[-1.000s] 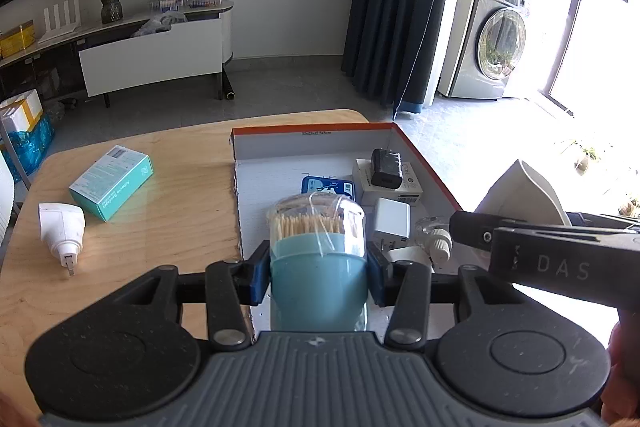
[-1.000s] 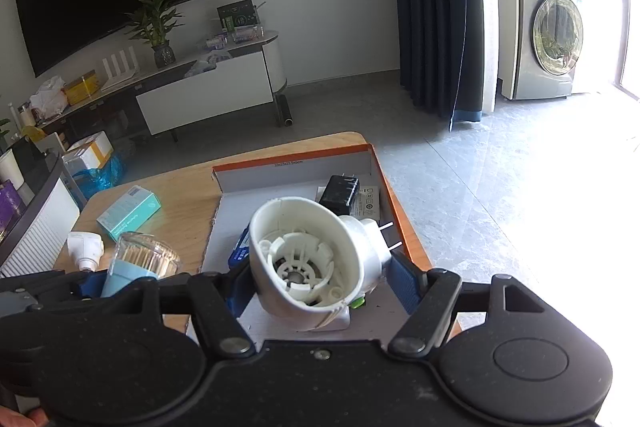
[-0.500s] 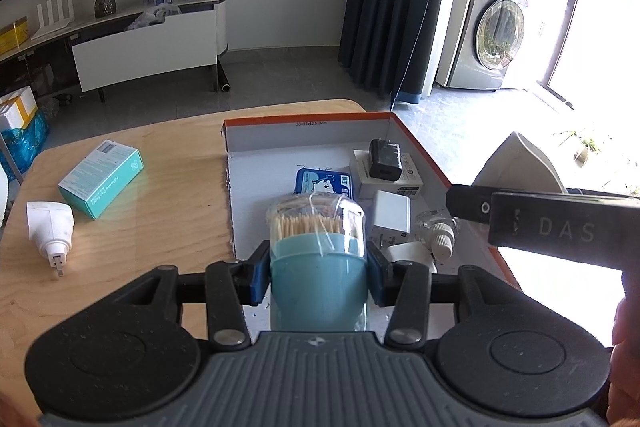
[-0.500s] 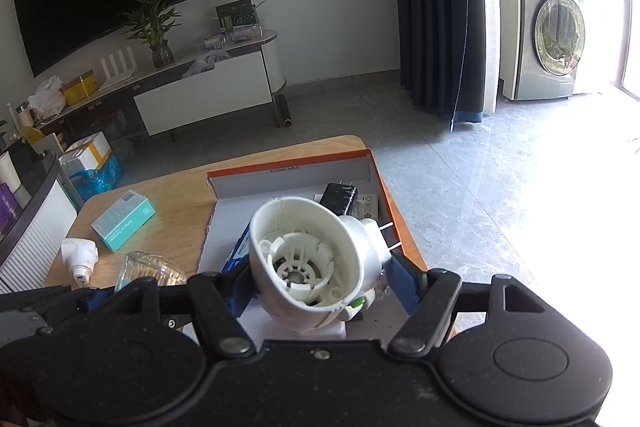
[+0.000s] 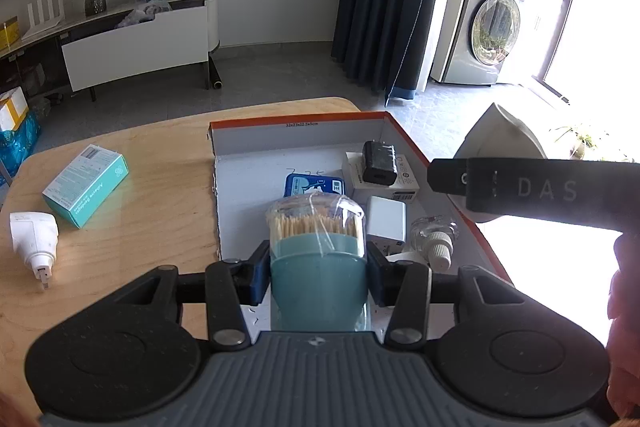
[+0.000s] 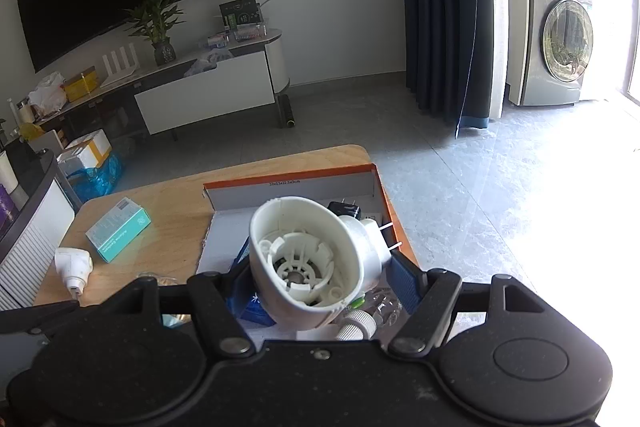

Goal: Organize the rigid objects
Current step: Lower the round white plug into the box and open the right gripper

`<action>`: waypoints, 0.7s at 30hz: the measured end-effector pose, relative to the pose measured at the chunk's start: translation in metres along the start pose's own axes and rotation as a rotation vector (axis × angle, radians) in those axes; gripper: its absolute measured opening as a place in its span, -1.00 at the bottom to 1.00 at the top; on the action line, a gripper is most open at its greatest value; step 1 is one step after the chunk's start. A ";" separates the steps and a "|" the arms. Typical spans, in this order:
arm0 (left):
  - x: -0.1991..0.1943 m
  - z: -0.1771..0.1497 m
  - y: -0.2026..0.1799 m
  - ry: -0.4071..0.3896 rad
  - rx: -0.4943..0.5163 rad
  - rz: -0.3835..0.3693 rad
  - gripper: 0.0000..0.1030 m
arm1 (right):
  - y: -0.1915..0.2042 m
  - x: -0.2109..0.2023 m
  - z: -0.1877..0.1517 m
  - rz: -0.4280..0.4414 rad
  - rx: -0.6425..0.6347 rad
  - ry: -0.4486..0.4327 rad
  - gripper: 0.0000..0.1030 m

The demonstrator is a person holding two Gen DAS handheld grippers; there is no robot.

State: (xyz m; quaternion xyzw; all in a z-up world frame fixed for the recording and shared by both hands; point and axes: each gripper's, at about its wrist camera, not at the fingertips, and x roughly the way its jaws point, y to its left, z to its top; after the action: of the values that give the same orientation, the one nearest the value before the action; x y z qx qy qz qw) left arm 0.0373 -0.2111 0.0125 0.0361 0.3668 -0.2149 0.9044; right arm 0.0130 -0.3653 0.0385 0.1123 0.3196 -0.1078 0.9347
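With the left claw (image 5: 319,269) clamped on the toothpick jar (image 5: 318,247) above the box (image 5: 296,131) near edge and the right claw (image 6: 318,281) gripping the white plug-in device (image 6: 312,259), lower each upright into bare floor by the box's left wall.

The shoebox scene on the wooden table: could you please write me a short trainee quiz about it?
1. True or false: the left tool is shut on the toothpick jar.
2. What does the right tool hold? A) teal carton B) white plug-in device C) black charger
3. Which two things lie on the table outside the shoebox?

Key: 1 true. 2 B, the white plug-in device. 3 the teal carton and the white adapter.
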 end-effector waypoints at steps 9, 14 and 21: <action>0.012 0.014 0.002 0.006 -0.002 0.002 -0.08 | -0.003 0.014 0.015 0.003 -0.002 0.006 0.61; 0.018 0.023 0.004 0.009 -0.011 0.005 -0.08 | -0.003 0.022 0.024 0.012 -0.009 0.009 0.61; 0.023 0.036 0.004 0.002 -0.015 0.009 -0.08 | -0.002 0.032 0.036 0.017 -0.020 0.008 0.61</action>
State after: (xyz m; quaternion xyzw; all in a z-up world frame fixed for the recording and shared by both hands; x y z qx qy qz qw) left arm 0.0772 -0.2235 0.0221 0.0313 0.3692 -0.2080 0.9053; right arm 0.0572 -0.3815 0.0460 0.1064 0.3236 -0.0961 0.9353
